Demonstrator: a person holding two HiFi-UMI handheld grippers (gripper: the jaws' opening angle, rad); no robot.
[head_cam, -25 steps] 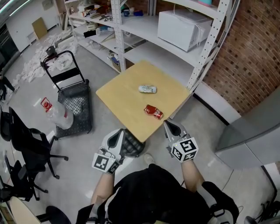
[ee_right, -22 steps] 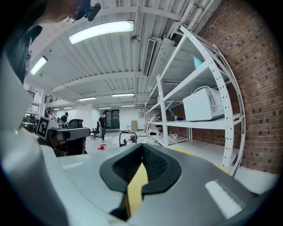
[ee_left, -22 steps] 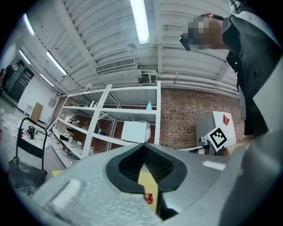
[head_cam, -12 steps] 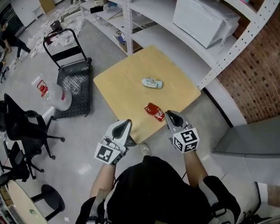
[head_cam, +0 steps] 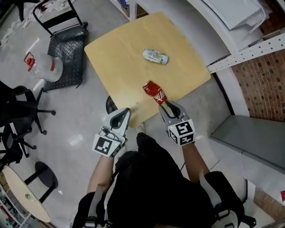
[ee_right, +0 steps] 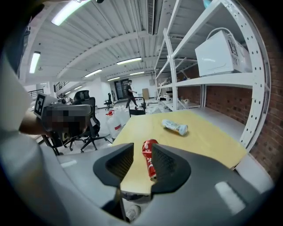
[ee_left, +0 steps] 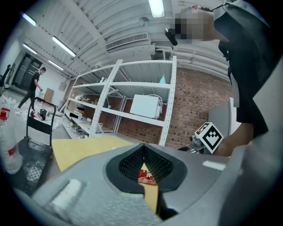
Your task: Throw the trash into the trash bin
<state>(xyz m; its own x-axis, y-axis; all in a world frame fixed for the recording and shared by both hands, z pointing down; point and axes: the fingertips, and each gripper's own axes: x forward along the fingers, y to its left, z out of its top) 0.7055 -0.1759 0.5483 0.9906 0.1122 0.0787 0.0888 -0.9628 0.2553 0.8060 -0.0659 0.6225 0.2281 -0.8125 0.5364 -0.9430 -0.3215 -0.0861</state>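
Looked like a storeroom-workshop: steel shelving (ee_right: 212,80), brick wall (head_cam: 262,82), hand cart (head_cam: 67,44), office chairs (head_cam: 18,111), strip lights (ee_right: 66,13).

The can (head_cam: 154,93) is red with white print, the crumpled bottle (head_cam: 155,56) whitish with green marks, the table (head_cam: 116,49) pale yellow wood, the left gripper (head_cam: 126,113) and right gripper (head_cam: 167,107) grey with black-and-white square-patterned cubes, the floor (head_cam: 80,129) pale grey, the cart (head_cam: 67,49) black, the brick wall (head_cam: 262,80) red-brown.

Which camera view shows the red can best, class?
The head view: the red can lies whole and unobstructed near the table's edge. The right gripper view shows it close, partly behind a jaw; the left gripper view shows only a sliver.
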